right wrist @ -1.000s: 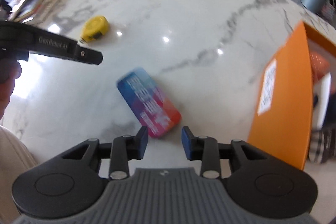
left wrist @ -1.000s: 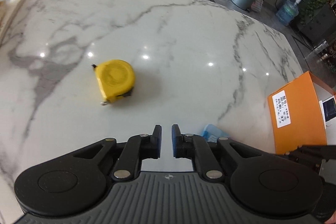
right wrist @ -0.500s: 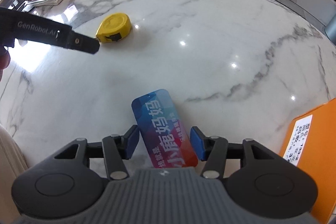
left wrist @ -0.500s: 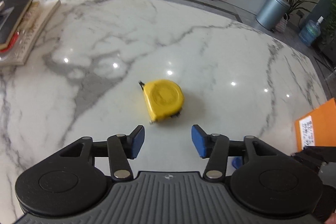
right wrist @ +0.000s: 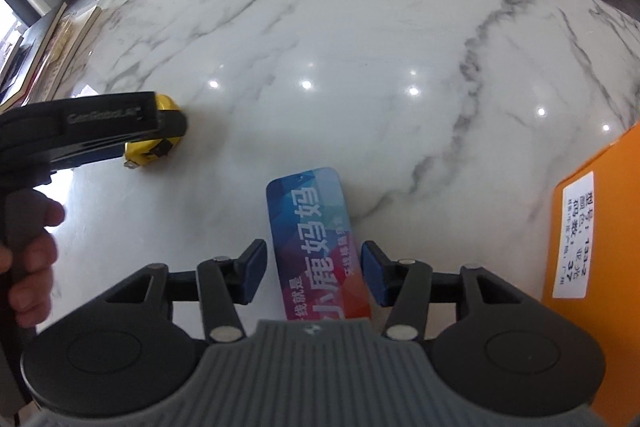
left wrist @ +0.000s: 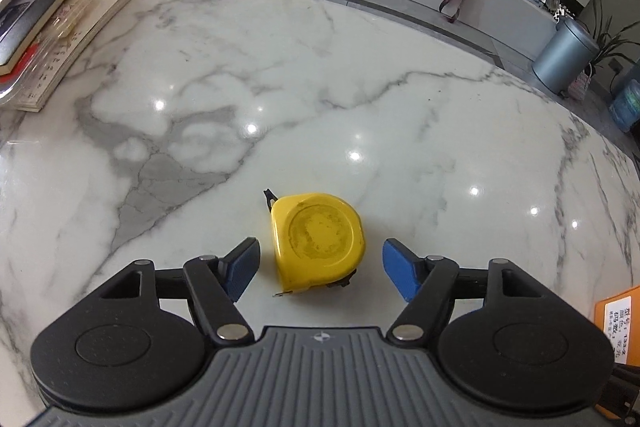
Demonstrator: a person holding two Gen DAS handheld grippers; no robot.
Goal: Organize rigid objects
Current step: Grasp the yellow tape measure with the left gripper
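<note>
Since a second ago both tools have closed in on their targets: the left tool (left wrist: 319, 273), whose pads were nearly together then, has just been opening its jaws and now brackets the yellow tape measure (left wrist: 318, 241), which sat well ahead of it before. The right tool (right wrist: 313, 273) has likewise been opening and has slid over the blue and red card (right wrist: 318, 249), which earlier lay askew in front of it.

Nearest the left camera, the blue pads (left wrist: 242, 269) stand wide on either side of the tape measure, clear of its case; nothing is gripped. It lies flat on the marble surface (left wrist: 320, 87), its metal tab toward the camera. The wide stance looks chosen to clear the case's broad flat body before squeezing.

On the right, the jaws stand about half open with the card lying lengthwise between them on the surface; a slim gap shows at each pad, so it is not held either. The card bears large white Chinese characters, of which 小鹿妈妈 reads plainly.

Further right, the orange box (right wrist: 600, 267), probably where things go, carries a white label with small Chinese print and the figures 133-2 and 37. Beyond the left tool's black arm in the right view, "GenRobot.AI" is moulded. Stacked books (left wrist: 52, 39) lie at the far left edge.
</note>
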